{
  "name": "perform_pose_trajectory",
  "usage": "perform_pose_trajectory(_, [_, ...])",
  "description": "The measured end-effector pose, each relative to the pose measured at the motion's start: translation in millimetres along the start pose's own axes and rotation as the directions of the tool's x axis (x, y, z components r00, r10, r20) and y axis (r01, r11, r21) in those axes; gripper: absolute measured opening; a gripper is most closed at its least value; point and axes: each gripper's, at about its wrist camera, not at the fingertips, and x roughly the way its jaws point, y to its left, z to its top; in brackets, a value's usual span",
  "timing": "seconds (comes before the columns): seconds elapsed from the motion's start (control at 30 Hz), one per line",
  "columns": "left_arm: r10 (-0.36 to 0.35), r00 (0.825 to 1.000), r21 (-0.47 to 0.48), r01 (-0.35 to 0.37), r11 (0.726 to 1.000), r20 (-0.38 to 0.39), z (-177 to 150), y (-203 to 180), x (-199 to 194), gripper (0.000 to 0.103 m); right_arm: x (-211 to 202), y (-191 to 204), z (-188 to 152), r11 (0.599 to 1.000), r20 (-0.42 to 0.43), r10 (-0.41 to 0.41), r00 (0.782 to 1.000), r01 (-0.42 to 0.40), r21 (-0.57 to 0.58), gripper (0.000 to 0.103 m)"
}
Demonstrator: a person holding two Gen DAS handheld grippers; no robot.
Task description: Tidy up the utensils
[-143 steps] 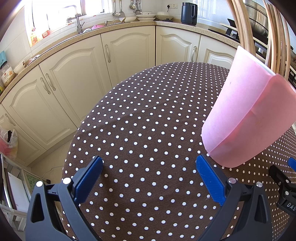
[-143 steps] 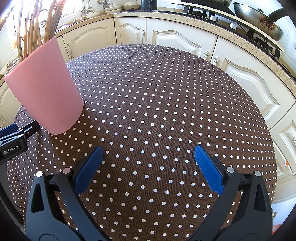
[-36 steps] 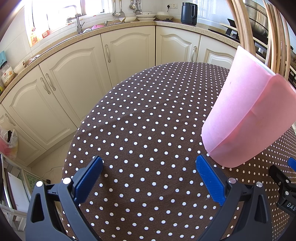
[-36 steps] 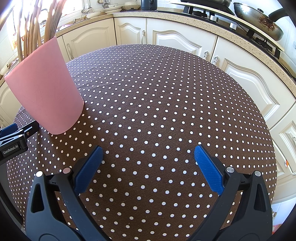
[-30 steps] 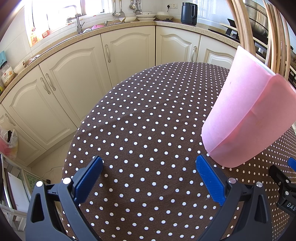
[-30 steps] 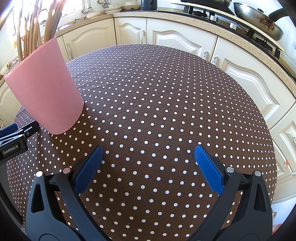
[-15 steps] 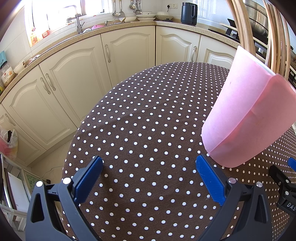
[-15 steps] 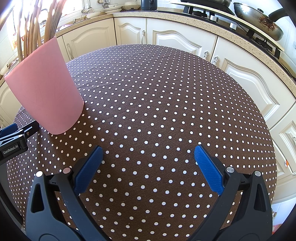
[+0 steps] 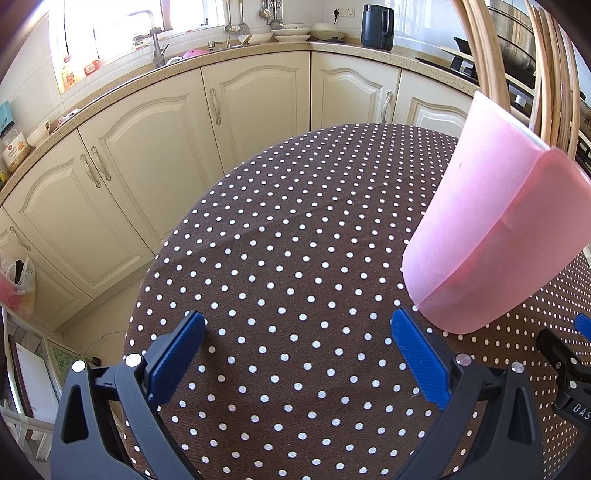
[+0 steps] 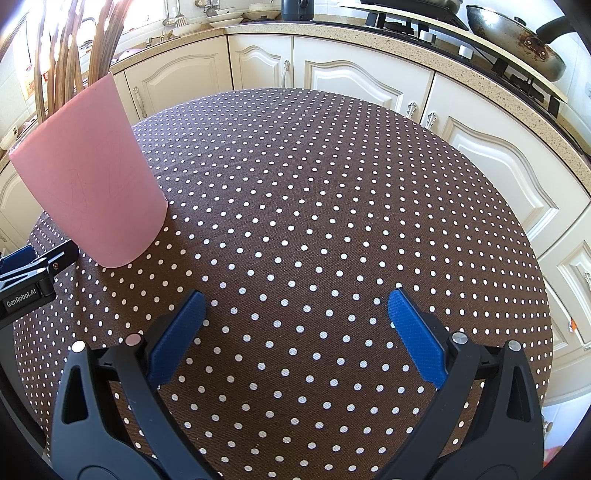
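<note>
- Left gripper (image 9: 297, 354) low over the near part of a round table (image 9: 295, 229); jaws spread wide, blue pads (image 9: 177, 358) well apart, nothing between them but cloth.
- Right gripper (image 10: 295, 332) likewise low over the near edge of the same table; jaws spread wide, blue pads (image 10: 413, 336) apart, nothing pinched.
- Brown tablecloth with white dots (image 10: 314, 192) across the whole tabletop.
- Pink holder (image 9: 491, 236) upright on the cloth, between the two grippers: at the right of the left wrist view, just beside the right-hand pad; at the far left of the right wrist view (image 10: 88, 177).
- Chopsticks (image 9: 554, 74), pale wood, bundled in the holder, tops fanned out above its rim; seen too in the right wrist view (image 10: 74, 48).
- Inside of the holder hidden; number of sticks hard to tell.
- Part of the other gripper's black frame at the edge of each view: at the right edge of the left wrist view, at the left edge of the right wrist view, each near the holder's base.
- Cream cabinets (image 9: 155, 155) along the far side, under a speckled counter.
- Dark kettle (image 9: 376, 26) on the far counter; sink tap (image 9: 155, 37) at far left by a bright window.
- Worn wok (image 10: 517, 33) on the stove at far right.
</note>
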Motion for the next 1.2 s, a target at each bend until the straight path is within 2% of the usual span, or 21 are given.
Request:
perform_pose_trajectory(0.87, [0.0, 1.0, 0.0, 0.0, 1.0, 0.0, 0.0, 0.1, -0.3, 0.099, 0.5, -2.5, 2.7, 1.0, 0.0, 0.009, 1.0, -0.009, -0.013, 0.097])
perform_pose_trajectory(0.97, [0.0, 1.0, 0.0, 0.0, 1.0, 0.0, -0.1, 0.3, -0.3, 0.099, 0.4, -11.5, 9.6, 0.999, -0.003, 0.021, 1.0, -0.021, -0.027, 0.097])
perform_pose_trajectory(1.13, [0.0, 1.0, 0.0, 0.0, 1.0, 0.0, 0.0, 0.6, -0.8, 0.099, 14.1, -43.6, 30.5, 1.0, -0.009, -0.011, 1.0, 0.011, -0.01, 0.097])
perform_pose_trajectory(1.2, [0.001, 1.0, 0.0, -0.001, 1.0, 0.0, -0.1, 0.6, -0.6, 0.099, 18.0, -51.0, 35.9, 1.0, -0.017, 0.008, 1.0, -0.008, -0.004, 0.097])
